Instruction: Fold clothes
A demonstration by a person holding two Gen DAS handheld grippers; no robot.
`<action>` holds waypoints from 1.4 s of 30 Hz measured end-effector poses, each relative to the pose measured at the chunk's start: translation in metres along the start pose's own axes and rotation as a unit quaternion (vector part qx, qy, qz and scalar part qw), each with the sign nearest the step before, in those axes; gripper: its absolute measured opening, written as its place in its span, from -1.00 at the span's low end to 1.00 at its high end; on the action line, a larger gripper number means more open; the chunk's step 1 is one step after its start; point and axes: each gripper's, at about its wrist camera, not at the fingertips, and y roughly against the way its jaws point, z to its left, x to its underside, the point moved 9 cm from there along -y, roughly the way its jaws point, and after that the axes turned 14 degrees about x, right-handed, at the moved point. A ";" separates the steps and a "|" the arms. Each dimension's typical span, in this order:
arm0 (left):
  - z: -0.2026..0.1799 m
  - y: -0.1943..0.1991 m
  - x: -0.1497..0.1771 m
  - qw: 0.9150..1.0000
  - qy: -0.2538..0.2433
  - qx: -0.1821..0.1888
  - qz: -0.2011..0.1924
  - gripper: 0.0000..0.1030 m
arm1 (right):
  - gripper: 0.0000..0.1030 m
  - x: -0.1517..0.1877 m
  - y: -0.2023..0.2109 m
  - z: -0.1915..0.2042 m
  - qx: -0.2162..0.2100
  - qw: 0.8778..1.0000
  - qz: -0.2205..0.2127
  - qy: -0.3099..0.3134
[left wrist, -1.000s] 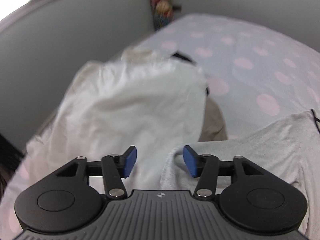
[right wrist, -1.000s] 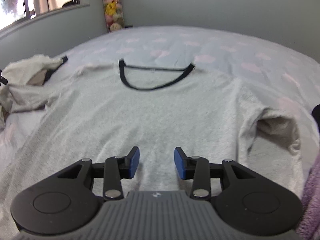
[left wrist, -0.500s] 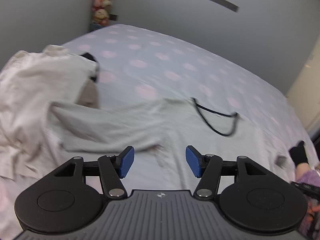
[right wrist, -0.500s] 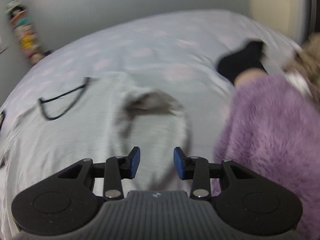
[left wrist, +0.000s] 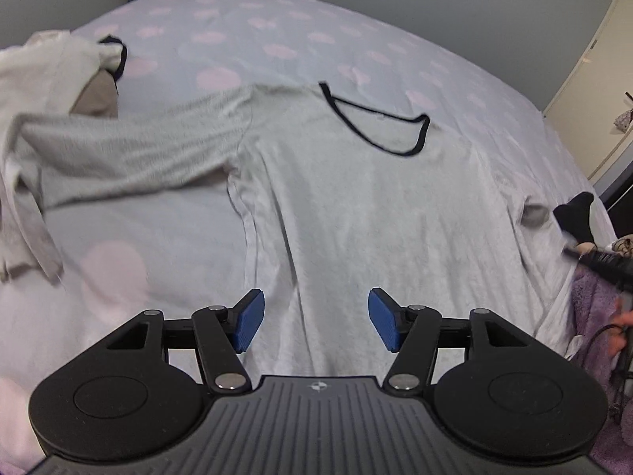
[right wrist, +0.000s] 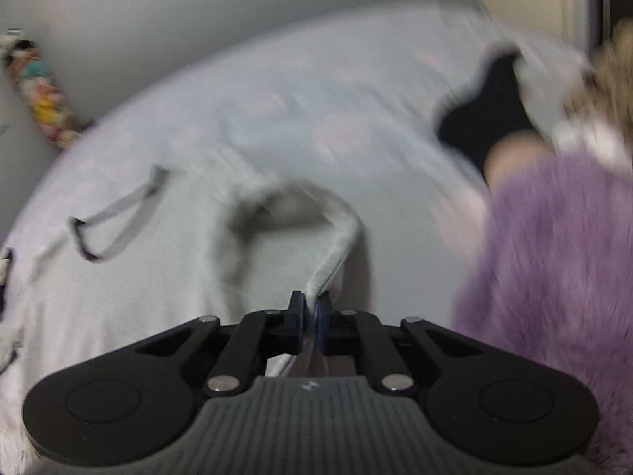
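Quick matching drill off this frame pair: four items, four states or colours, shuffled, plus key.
Items:
1. left tool
2. right tool
3. grey T-shirt
4. bedsheet

States:
A. pale with pink dots
B. spread on the bed, dark-trimmed neckline
C. open, nothing between the pads
D. shut on a fold of the shirt's sleeve

Pairs: 1-C, 2-D, 3-B, 4-A
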 end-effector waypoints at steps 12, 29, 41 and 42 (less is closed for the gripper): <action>-0.005 -0.007 0.003 1.000 0.011 -0.003 0.002 0.10 | -0.84 0.062 0.033 0.156 -0.159 0.968 -0.027 0.194; -0.012 -0.018 0.007 0.999 0.024 0.027 0.005 0.10 | -0.38 0.046 0.035 0.011 -0.044 0.997 0.066 0.001; -0.011 -0.014 0.008 0.999 0.028 0.029 0.003 0.10 | -0.28 0.087 0.034 -0.003 -0.090 0.976 0.167 -0.111; -0.012 -0.015 0.009 0.999 0.027 0.031 0.004 0.10 | -0.31 0.090 0.034 -0.002 -0.089 0.975 0.174 -0.107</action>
